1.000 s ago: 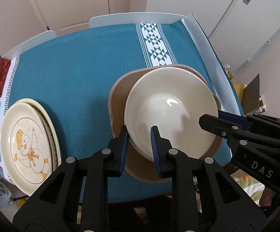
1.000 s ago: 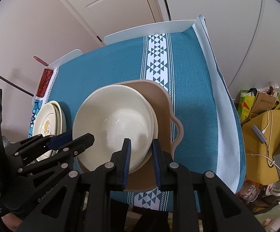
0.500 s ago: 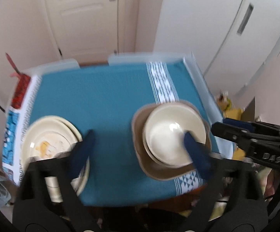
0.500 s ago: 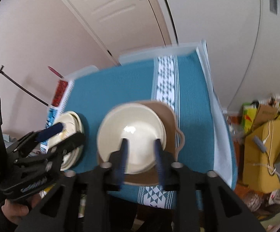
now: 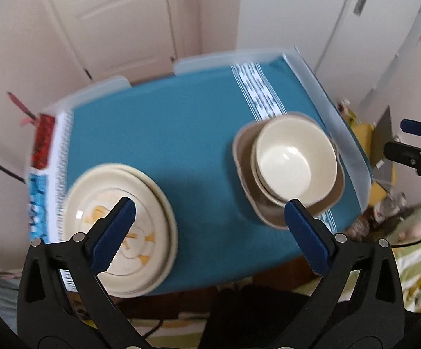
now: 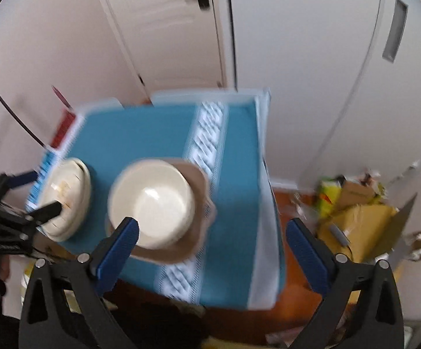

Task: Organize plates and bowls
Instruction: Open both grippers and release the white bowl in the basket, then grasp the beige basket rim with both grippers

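Note:
Stacked cream bowls [image 5: 294, 160] sit in a brown square dish [image 5: 248, 192] at the table's right side; they also show in the right wrist view [image 6: 152, 200]. A stack of cream plates [image 5: 120, 226] with a duck picture lies at the left front, and also shows in the right wrist view [image 6: 65, 197]. My left gripper [image 5: 210, 229] is open and empty, high above the table's front edge. My right gripper [image 6: 213, 247] is open and empty, also raised and pulled back. It also shows at the right edge of the left wrist view [image 5: 413, 142].
The table has a teal cloth [image 5: 158, 133] with a white patterned stripe [image 5: 256, 93]. White doors [image 6: 164, 29] stand behind it. Cardboard boxes and clutter [image 6: 358, 209] lie on the floor to the right.
Both grippers let go of the cream bowl, opened wide, and pulled up and back from the table. The bowls stay in the brown dish.

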